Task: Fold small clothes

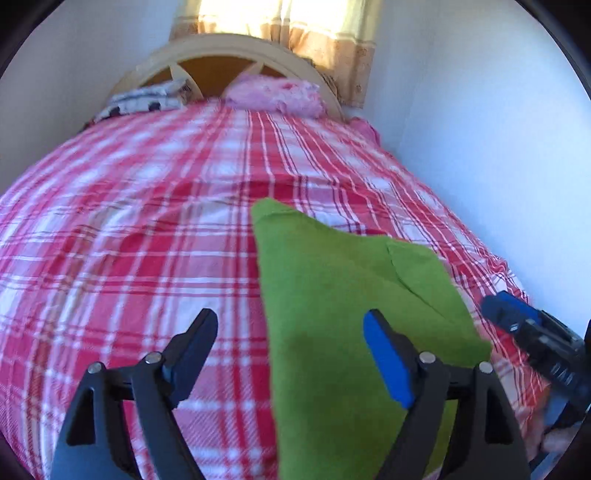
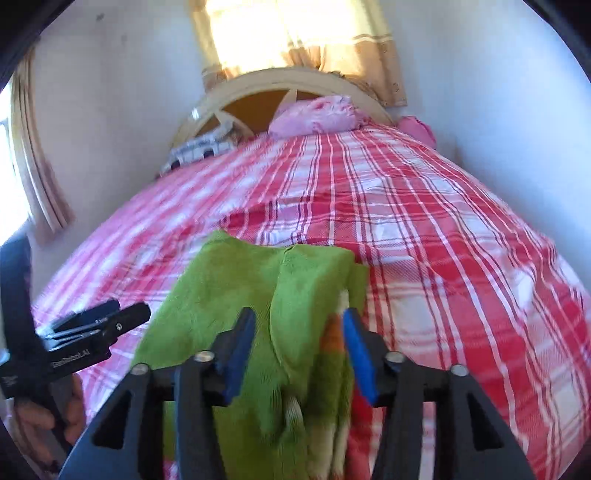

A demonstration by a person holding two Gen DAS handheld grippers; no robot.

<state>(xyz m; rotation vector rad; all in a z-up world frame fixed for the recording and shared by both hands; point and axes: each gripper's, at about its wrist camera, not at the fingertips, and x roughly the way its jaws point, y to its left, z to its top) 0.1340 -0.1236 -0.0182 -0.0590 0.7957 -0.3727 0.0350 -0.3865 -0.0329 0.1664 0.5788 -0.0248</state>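
A small green garment [image 1: 332, 314] lies folded on the red and white plaid bed cover [image 1: 147, 221]. In the left wrist view my left gripper [image 1: 291, 325] is open; the garment's left edge runs between its fingers, and its right finger rests over the cloth. In the right wrist view my right gripper [image 2: 299, 325] is open with the green garment [image 2: 258, 295] between and under its fingers; orange and white trim shows by the right finger. The right gripper [image 1: 532, 332] shows at the garment's right edge, the left gripper [image 2: 96, 328] at its left.
A pink pillow [image 1: 273, 94] and a black and white patterned cloth [image 1: 144, 99] lie by the cream headboard [image 1: 221, 51]. A white wall [image 1: 480, 129] runs close along the bed's right side. A curtained window [image 2: 295, 33] is behind the headboard.
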